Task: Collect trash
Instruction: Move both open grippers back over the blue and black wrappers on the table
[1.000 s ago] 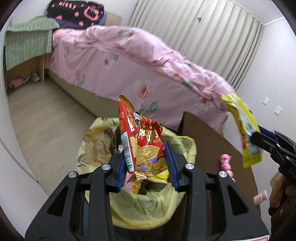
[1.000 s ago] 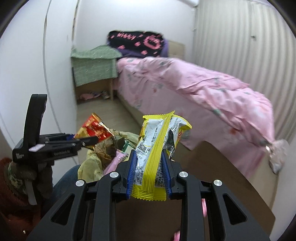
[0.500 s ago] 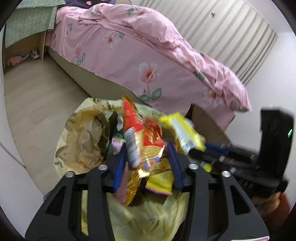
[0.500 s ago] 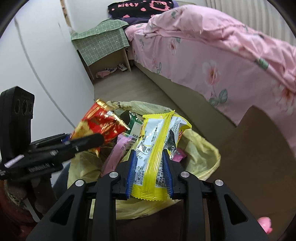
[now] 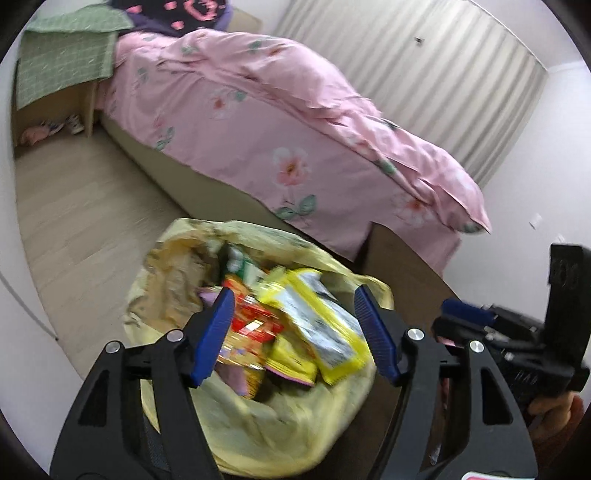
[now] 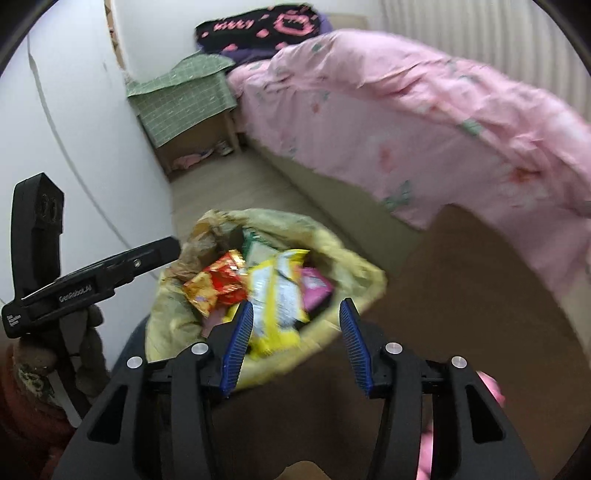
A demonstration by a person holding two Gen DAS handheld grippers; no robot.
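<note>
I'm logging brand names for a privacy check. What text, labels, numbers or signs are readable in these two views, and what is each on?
"GenRobot.AI": side of the left claw, right wrist view.
"Kitty": black blanket at the head of the bed; pink letters, slightly blurred.
Yellow wrapper and red wrapper in the yellow trash bag: print blurred, unreadable.
Small white label at the left claw's rear: too small.
Right claw: no text.

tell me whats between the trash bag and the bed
A strip of bare wood floor, clearest in the right wrist view; nothing lies on it between the bag and the bed.
</note>
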